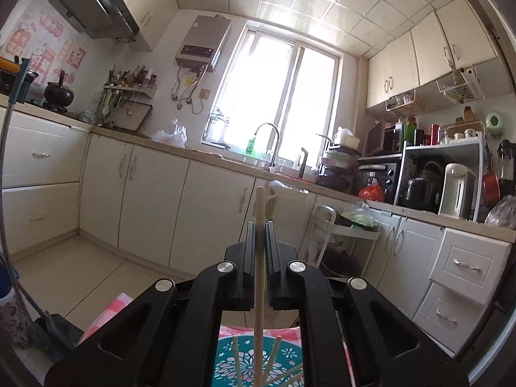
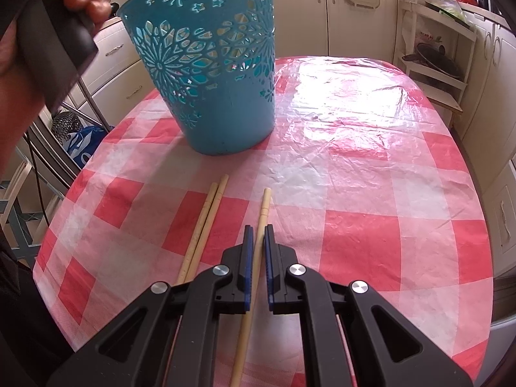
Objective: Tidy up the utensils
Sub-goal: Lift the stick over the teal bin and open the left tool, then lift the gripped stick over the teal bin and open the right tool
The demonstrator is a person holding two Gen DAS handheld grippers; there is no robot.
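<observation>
My left gripper (image 1: 260,225) is shut on a pale wooden chopstick (image 1: 260,258) and holds it upright, high above the teal perforated basket (image 1: 225,364). Several chopsticks (image 1: 274,359) stand inside that basket. In the right wrist view the teal basket (image 2: 222,96) stands on the red-and-white checked table (image 2: 371,200). My right gripper (image 2: 257,229) is shut on a single chopstick (image 2: 262,213) low over the table. Two more chopsticks (image 2: 206,219) lie side by side on the cloth just to its left.
The hand holding the left gripper (image 2: 58,32) hangs over the basket's left rim. Kitchen cabinets (image 1: 154,200), a sink with a tap (image 1: 271,148) and a white trolley (image 1: 342,235) surround the table. A chair (image 2: 19,206) stands at the table's left.
</observation>
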